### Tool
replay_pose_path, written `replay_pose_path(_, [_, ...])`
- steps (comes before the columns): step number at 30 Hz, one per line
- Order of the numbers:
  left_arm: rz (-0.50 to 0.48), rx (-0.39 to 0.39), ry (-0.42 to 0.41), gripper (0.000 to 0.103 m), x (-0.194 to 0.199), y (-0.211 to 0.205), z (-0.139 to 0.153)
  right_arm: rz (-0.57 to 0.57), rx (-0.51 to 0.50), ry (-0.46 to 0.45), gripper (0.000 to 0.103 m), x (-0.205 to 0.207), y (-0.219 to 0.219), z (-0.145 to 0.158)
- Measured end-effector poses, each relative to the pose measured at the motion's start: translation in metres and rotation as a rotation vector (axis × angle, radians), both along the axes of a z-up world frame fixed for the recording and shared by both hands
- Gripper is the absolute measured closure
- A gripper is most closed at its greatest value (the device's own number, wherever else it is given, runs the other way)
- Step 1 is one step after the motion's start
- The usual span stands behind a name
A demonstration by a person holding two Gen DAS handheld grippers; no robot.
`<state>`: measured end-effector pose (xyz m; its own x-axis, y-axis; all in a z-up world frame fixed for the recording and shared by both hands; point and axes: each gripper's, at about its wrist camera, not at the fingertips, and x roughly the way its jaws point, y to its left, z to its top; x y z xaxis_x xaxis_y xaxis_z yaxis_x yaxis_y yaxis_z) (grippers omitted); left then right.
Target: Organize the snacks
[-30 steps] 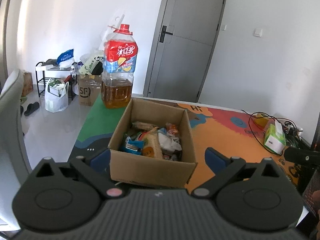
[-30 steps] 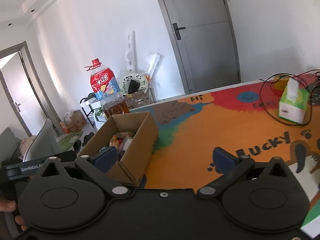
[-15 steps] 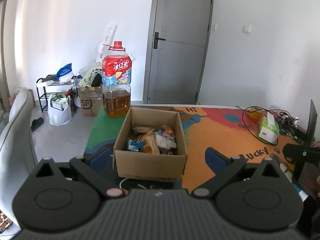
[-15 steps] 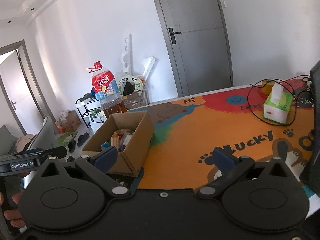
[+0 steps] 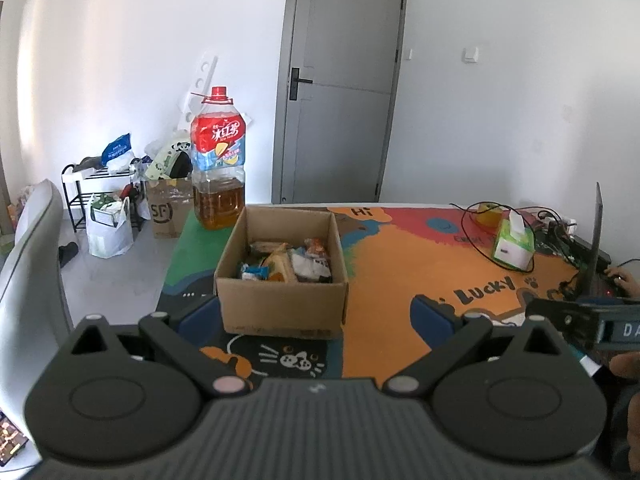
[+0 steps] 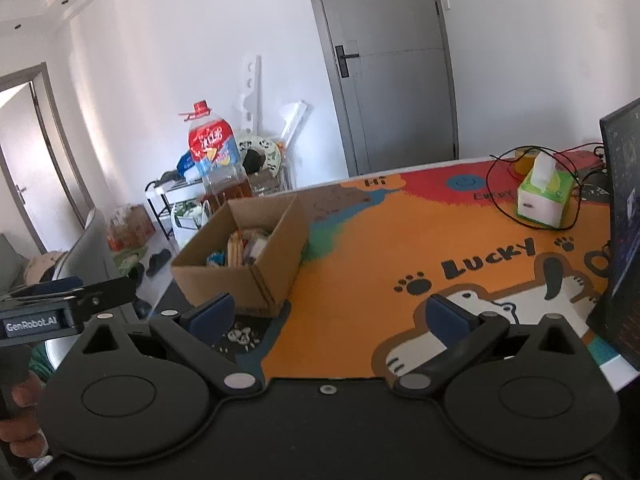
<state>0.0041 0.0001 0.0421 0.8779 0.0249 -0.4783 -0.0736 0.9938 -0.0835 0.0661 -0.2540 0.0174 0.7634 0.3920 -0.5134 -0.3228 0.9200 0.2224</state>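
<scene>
Left wrist view: the left gripper is spread wide with nothing between its blue pads, held back from the near edge of the table mat. Straight ahead of it sits an open cardboard box with the snacks piled inside in mixed wrappers; their print is too small to read. Beyond the box stands a big bottle of amber drink with a red cap and a red-and-blue label in Chinese characters. On the floor past the bottle is a carton marked "SF". The mat reads "Hi" at its far side and "LUCKY" ahead and to the right, beside paw prints. Farther right stands a green tissue box ringed by a black cable. At the right edge the other tool's body shows the letters "DA", cut off.

Right wrist view: the right gripper is likewise released and empty, above a white dog drawing on the mat. The box lies ahead and to the left, just beyond its left finger. At the far left the other tool carries a tag reading "GenRobot.AI", with a hand below it. A dark screen stands close on the right.
</scene>
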Motion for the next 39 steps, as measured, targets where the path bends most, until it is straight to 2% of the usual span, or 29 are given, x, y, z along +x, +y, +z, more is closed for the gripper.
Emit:
replay_pose_path(5, [0.019, 0.012, -0.007, 0.002, -0.003, 0.008, -0.003, -0.008, -0.022, -0.021, 0.000, -0.008, 0.003, -0.002])
replay_pose_path(8, [0.038, -0.013, 0.005, 0.002, 0.000, 0.016, -0.006, -0.017, -0.029, -0.027, 0.000, -0.008, 0.004, -0.001])
replay_pose_path(15, [0.061, 0.005, 0.008, 0.002, 0.000, 0.022, -0.008, -0.038, -0.039, -0.033, 0.000, -0.007, 0.003, 0.001])
replay_pose_path(39, [0.030, 0.011, 0.029, 0.002, 0.000, 0.018, -0.013, -0.049, -0.073, -0.026, 0.000, -0.005, 0.008, 0.002])
